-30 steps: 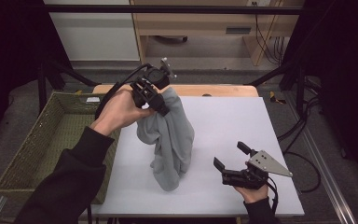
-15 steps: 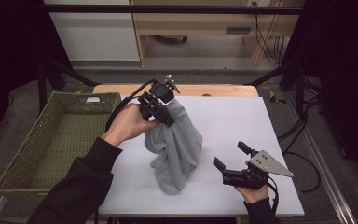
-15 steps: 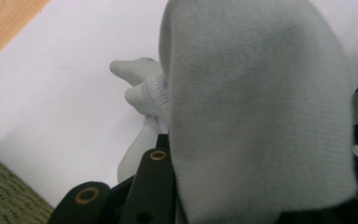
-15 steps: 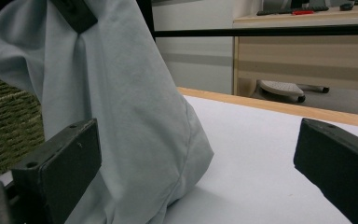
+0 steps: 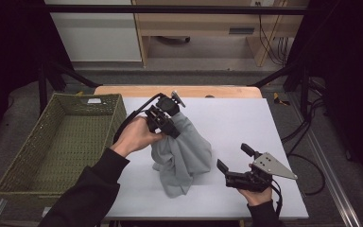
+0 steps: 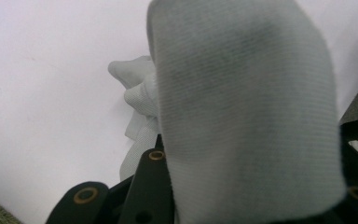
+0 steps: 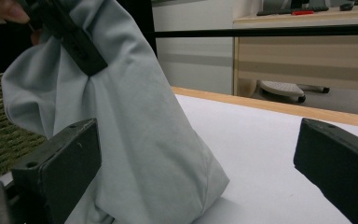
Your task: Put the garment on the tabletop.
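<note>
Nearest me, my right hand-held gripper rests on the counter, jaws wide, holding nothing. Beyond it, my left hand-held gripper pinches the grey cloth, its bottom bunched on the counter. The basket is empty, so I judge nothing sorted yet.

Wooden desk beyond the table, grey floor, dark surroundings

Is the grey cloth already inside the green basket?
No, the grey cloth rests on the white table, held up by the left gripper, beside the green basket.
</note>
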Demonstrator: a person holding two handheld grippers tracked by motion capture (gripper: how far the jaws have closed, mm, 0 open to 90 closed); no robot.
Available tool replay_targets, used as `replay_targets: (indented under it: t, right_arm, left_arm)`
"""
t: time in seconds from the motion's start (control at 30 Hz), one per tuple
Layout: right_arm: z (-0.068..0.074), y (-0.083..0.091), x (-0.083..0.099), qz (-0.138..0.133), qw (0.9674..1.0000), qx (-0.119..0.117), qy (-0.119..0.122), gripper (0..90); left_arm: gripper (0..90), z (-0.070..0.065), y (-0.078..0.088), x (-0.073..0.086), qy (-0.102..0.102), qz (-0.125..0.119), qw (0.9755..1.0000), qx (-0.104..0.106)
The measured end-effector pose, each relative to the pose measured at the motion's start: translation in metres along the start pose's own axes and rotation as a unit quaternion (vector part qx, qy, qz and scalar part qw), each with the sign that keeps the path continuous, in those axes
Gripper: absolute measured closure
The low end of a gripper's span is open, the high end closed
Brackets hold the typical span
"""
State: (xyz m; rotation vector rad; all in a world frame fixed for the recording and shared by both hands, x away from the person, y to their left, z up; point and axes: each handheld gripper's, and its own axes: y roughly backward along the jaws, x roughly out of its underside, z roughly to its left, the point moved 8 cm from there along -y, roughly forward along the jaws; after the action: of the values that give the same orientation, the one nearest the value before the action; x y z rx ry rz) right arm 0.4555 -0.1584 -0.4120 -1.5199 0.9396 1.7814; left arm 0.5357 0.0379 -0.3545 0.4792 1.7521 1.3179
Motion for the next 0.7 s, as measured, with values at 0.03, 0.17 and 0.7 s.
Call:
replay_targets:
  t: [0.03,0.17,0.7]
  right_arm:
    - [0.000,0.000,0.000,0.000,1.0000,0.000,0.000,1.0]
    - [-0.002,0.001,0.000,0.000,1.0000,0.002,0.006,1.0]
    - [-0.001,0.001,-0.001,-0.001,1.0000,0.000,0.004,1.0]
  left_arm:
    - [75.9,0.000,-0.002,0.000,0.000,0.001,1.0000,0.000]
    - [74.8,-0.002,-0.012,0.003,0.001,-0.003,1.0000,0.005]
    - [45.6,0.002,-0.038,0.011,0.010,0.011,0.9999,-0.003]
